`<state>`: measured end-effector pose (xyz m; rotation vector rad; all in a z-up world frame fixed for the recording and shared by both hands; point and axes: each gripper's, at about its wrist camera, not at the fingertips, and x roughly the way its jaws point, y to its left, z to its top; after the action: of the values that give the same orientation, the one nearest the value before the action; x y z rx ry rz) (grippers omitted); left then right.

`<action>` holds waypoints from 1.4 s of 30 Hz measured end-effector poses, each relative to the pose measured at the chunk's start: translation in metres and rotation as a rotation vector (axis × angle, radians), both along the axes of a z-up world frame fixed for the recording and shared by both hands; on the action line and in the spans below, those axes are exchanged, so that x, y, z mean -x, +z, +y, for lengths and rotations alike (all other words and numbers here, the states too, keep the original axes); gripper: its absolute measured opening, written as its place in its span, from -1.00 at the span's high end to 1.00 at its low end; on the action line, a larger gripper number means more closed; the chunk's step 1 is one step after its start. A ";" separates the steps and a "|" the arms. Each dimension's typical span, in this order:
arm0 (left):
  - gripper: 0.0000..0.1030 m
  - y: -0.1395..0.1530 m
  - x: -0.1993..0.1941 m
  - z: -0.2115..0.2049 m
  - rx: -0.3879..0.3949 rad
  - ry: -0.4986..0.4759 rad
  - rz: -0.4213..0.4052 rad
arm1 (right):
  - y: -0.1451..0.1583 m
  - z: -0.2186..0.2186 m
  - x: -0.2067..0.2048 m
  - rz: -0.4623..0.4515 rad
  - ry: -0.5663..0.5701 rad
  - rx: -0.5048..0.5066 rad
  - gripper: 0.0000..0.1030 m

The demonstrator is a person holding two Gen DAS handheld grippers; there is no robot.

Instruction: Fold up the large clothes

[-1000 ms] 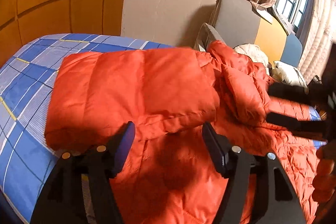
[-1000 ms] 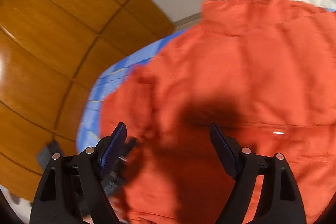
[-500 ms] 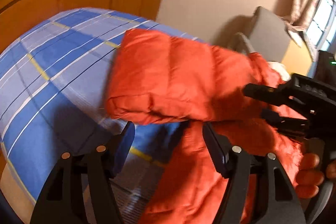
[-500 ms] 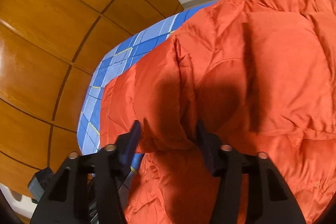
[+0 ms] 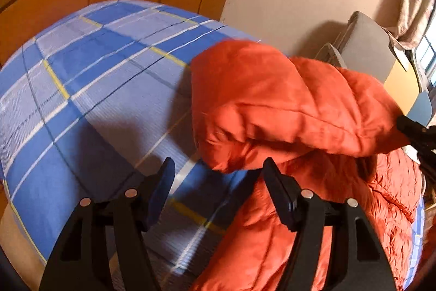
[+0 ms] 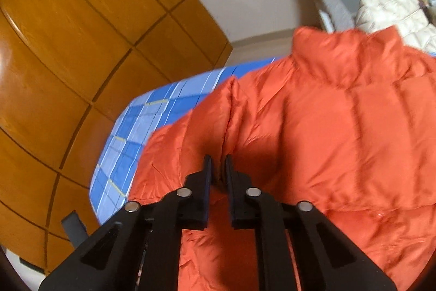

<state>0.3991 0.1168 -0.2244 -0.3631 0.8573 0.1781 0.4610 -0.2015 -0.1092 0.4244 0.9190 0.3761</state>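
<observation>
Left gripper (image 5: 216, 169), right gripper (image 6: 218, 164): matte black plastic frames, triangular cutouts, silver round pins at pivots, flat dark pads (image 5: 160, 190).

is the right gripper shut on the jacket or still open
Shut on it: the right gripper has just closed, its jaws pinching a ridge of the orange jacket. The left gripper is open, holding nothing.
</observation>
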 end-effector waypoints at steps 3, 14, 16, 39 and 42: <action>-0.30 0.005 -0.006 -0.012 -0.022 -0.019 -0.002 | 0.006 -0.025 0.002 -0.012 -0.039 0.012 0.85; -0.30 0.005 -0.018 -0.047 -0.065 -0.074 0.029 | -0.008 -0.121 0.015 0.008 -0.223 0.083 0.85; -0.30 0.003 -0.020 -0.050 -0.061 -0.077 0.033 | -0.010 -0.139 0.020 0.009 -0.260 0.094 0.85; -0.30 0.029 0.001 -0.038 -0.061 -0.064 -0.038 | -0.051 -0.224 0.055 0.090 -0.444 0.148 0.85; -0.30 0.043 -0.004 -0.037 -0.041 -0.069 -0.065 | -0.051 -0.223 0.057 0.095 -0.453 0.147 0.85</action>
<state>0.4029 0.0794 -0.1814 -0.2987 0.7999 0.1194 0.4038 -0.4248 -0.1600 0.5032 0.9065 -0.1253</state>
